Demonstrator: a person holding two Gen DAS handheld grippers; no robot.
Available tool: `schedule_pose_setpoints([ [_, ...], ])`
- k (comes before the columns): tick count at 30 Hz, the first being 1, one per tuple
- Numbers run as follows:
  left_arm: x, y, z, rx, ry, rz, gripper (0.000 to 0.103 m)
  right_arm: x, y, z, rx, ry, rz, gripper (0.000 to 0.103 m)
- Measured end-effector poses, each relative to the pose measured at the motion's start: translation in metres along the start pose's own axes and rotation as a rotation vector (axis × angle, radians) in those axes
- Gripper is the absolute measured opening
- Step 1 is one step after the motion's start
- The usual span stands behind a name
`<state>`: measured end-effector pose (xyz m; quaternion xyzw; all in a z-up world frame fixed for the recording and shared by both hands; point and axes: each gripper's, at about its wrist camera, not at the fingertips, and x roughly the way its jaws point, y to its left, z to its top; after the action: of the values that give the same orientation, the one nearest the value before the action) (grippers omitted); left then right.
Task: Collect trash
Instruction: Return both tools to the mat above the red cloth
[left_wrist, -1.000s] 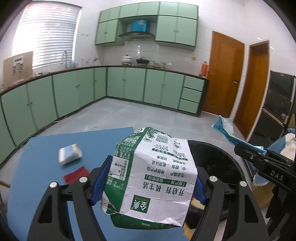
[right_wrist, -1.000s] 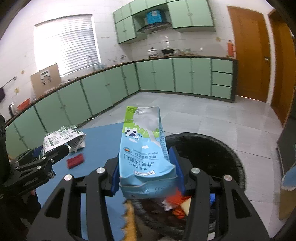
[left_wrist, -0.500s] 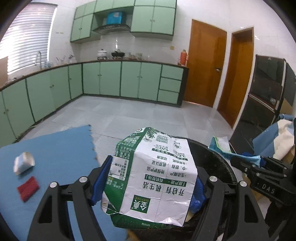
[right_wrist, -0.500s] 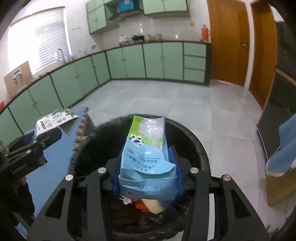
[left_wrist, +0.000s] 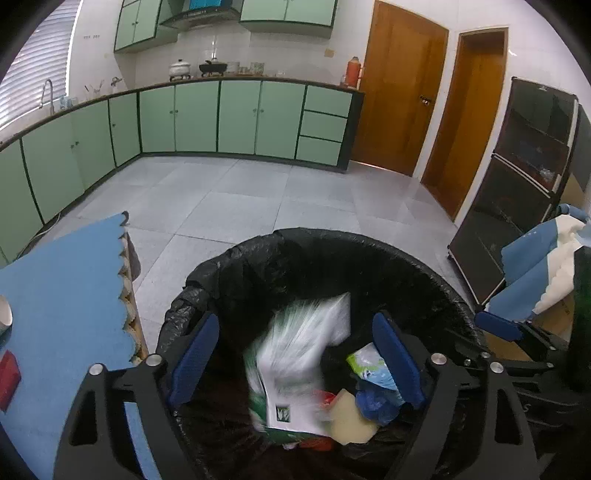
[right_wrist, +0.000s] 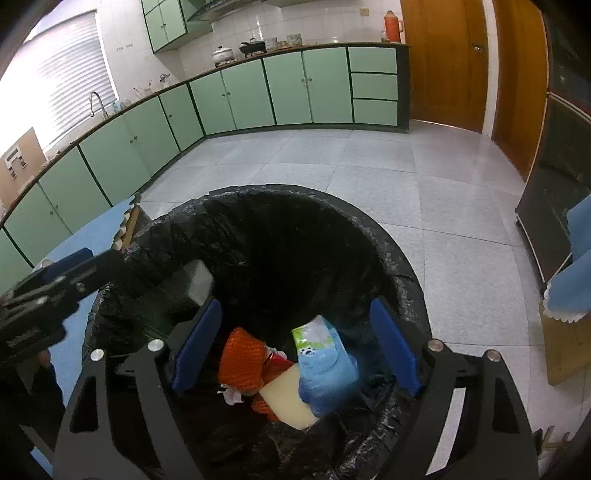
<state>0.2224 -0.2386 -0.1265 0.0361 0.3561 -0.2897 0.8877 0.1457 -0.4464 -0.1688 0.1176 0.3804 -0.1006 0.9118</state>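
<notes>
Both claws have just let go. A moment ago the left claw (left_wrist: 295, 363) was squeezing a green and white milk carton (left_wrist: 295, 365), and the right claw (right_wrist: 295, 343) was squeezing a blue milk carton (right_wrist: 325, 365). Both claws moved from over the blue counter (left_wrist: 55, 295) to a spot above the trash bin (left_wrist: 332, 266), and their jaws have just been opening.

Now the green and white milk carton is dropping into the bin. It looks blurry in the left wrist view, so it seems to be falling right now. It is between the left claw's blue pads (left_wrist: 194, 356), but they are spread wide and do not press on it. The blue milk carton is already down in the bin, lying on the other trash next to an orange net (right_wrist: 242, 362) and a pale yellow sponge (right_wrist: 286, 400). The right claw's pads (right_wrist: 393, 345) stand wide apart too, with nothing in them.

So two pieces of trash are now in the bin with the black bag. That part of the job looks done.

There is more to pick up. A red wrapper (left_wrist: 8, 376) and the edge of a small white thing (left_wrist: 4, 315) lie on the blue counter at the left side of the left wrist view. I think the claws should go back for those next.
</notes>
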Motion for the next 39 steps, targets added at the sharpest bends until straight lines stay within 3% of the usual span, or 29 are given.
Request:
schedule_pose_setpoints([
  [7, -0.023, 0.001, 0.004, -0.003, -0.037, 0.009, 0.085, -0.019, 0.009, -0.004, -0.019, -0.023, -0.012, 0.087],
  [15, -0.087, 0.041, -0.003, -0.036, -0.133, 0.091, 0.085, -0.051, 0.054, -0.005, -0.08, -0.073, 0.018, 0.09],
  [25, -0.169, 0.151, -0.043, -0.167, -0.193, 0.324, 0.086, -0.057, 0.153, -0.007, -0.203, -0.083, 0.143, 0.09],
  [39, -0.22, 0.277, -0.113, -0.29, -0.144, 0.604, 0.086, -0.02, 0.316, -0.027, -0.363, -0.041, 0.358, 0.09],
])
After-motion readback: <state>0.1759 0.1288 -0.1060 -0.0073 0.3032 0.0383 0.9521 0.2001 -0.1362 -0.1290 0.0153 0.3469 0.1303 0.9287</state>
